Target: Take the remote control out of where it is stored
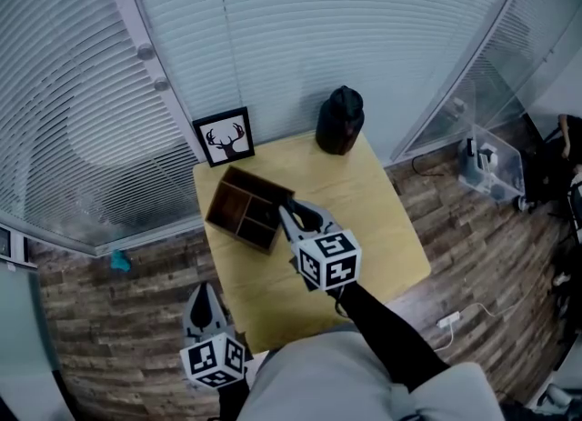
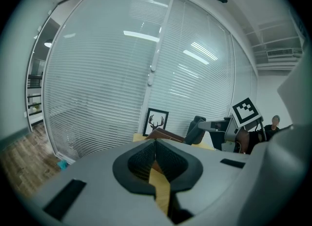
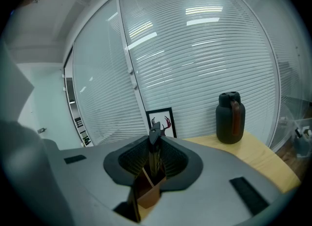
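A brown wooden organiser box (image 1: 244, 210) with open compartments stands on the small wooden table (image 1: 382, 228). My right gripper (image 1: 285, 215) reaches over the box's near right corner. In the right gripper view its jaws (image 3: 154, 157) are shut on a slim dark remote control (image 3: 154, 137), which stands upright between the pads with its tip above them and the box (image 3: 146, 193) below. In the head view the fingers hide the remote. My left gripper (image 1: 202, 296) hangs off the table's near left corner, shut and empty (image 2: 155, 145).
A black jug (image 1: 340, 120) and a framed deer picture (image 1: 225, 136) stand at the table's far edge, against the window blinds. On the wood floor to the right lie a clear plastic bin (image 1: 491, 166) and a white cable plug (image 1: 448, 321).
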Tool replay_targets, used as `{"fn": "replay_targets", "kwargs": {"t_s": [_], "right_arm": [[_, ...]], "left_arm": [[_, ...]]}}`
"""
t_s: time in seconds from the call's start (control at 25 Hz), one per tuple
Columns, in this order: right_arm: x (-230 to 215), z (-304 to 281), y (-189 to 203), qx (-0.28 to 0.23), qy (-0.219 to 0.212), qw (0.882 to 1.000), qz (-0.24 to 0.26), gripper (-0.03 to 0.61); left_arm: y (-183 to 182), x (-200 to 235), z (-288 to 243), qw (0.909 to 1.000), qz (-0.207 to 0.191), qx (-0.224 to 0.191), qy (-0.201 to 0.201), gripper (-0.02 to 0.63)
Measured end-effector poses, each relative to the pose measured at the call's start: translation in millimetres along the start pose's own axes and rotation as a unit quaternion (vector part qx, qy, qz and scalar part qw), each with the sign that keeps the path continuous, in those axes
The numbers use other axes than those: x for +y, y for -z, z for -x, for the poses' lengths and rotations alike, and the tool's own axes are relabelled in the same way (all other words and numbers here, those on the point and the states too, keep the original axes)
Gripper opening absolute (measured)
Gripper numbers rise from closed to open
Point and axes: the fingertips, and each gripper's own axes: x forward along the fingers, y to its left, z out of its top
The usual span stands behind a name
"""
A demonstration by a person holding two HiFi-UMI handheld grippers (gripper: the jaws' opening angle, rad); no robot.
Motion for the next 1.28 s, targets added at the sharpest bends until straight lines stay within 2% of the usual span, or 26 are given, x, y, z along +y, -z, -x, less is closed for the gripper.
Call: {"fn": "replay_targets", "kwargs": {"t_s": [1.12,1.28], "right_arm": [[3.1,7.0,-7.5,-0.01,-0.002,1.0,0.009,0.074],[2.7,6.9,-9.8,-0.015,-0.004,1.0,-0.006,0.074]], "left_arm": [[0.9,-0.8,2.5,1.0,0.002,-0.002,-0.001,0.009],[0.7,-0.3,1.9,1.0,0.002,-0.001,0.0,0.009]]}}
